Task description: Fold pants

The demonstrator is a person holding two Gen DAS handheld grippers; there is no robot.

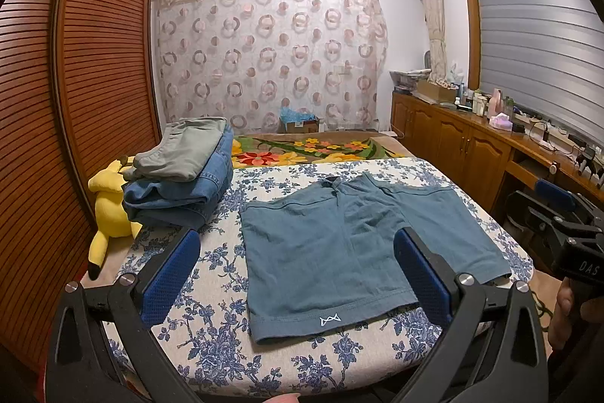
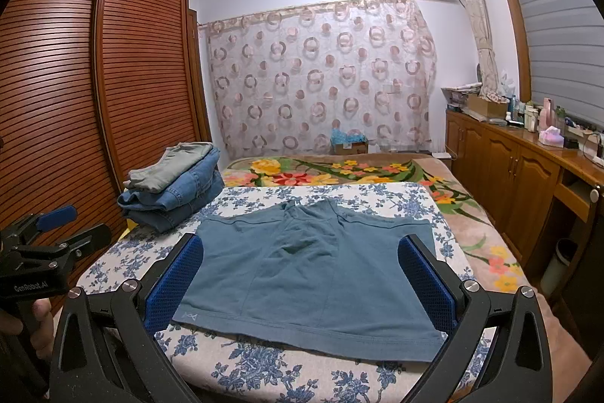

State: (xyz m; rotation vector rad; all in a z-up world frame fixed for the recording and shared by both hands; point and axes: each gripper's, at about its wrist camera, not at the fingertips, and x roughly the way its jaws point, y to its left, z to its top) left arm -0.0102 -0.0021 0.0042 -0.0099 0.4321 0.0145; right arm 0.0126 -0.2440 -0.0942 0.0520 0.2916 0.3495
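Teal shorts lie flat and unfolded on the blue-floral bedsheet, hems at the bed's near edge, waistband toward the far side. Left gripper hovers above the near edge, fingers spread wide, holding nothing. Right gripper does likewise, fingers wide apart, empty. Folded stack of jeans topped by grey trousers sits at the sheet's far left corner, beside a yellow plush toy.
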